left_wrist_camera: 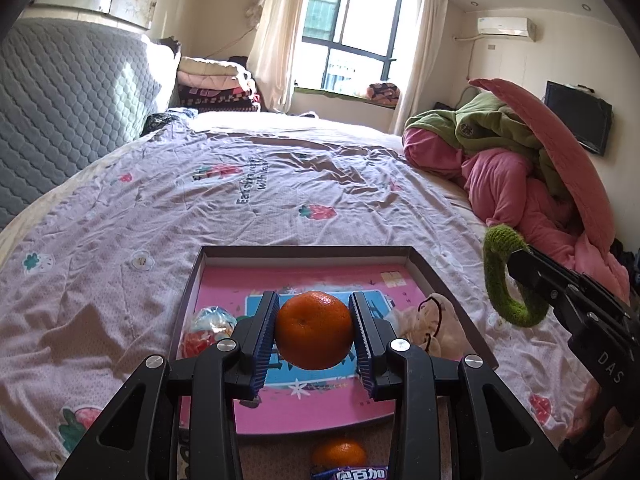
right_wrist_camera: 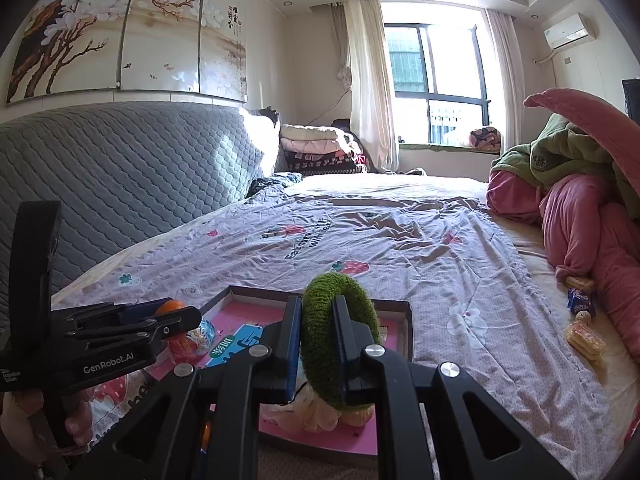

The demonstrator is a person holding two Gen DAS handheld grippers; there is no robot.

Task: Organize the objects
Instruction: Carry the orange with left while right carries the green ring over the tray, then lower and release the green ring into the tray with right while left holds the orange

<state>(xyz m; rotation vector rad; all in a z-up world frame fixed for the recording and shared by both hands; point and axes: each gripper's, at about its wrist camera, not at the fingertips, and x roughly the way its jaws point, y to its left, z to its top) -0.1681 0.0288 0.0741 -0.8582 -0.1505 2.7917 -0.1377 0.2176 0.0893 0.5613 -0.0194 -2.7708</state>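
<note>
The bed, spread with a strawberry-print sheet, lies under and ahead of both claws, and a heap of pink and green bedding is piled well to the right of them. Just below and in front of the left claw sits the shallow box with its pink printed floor; that box looks like the place where the loose things belong.

The left claw is clenched on an orange, one ribbed pad on each side, holding it above the middle of the box. The right claw is clenched on a green knitted ring, pinching one side of the loop, with the rest standing up past its fingers; it hovers over the right part of the box.

Inside the box, to the left of the held orange, lies a clear-wrapped snack packet; to its right lies a cream plush toy. A second orange rests near the box's near edge, below the left claw, beside a blue wrapper. More wrapped snacks lie on the sheet far to the right of the right claw.

To do this step well, lower the orange until it nearly touches the bare floor between packet and plush before releasing, as it may roll. Set the ring down flat in the free far-right corner, and bring the claws down one at a time so that they do not collide.
</note>
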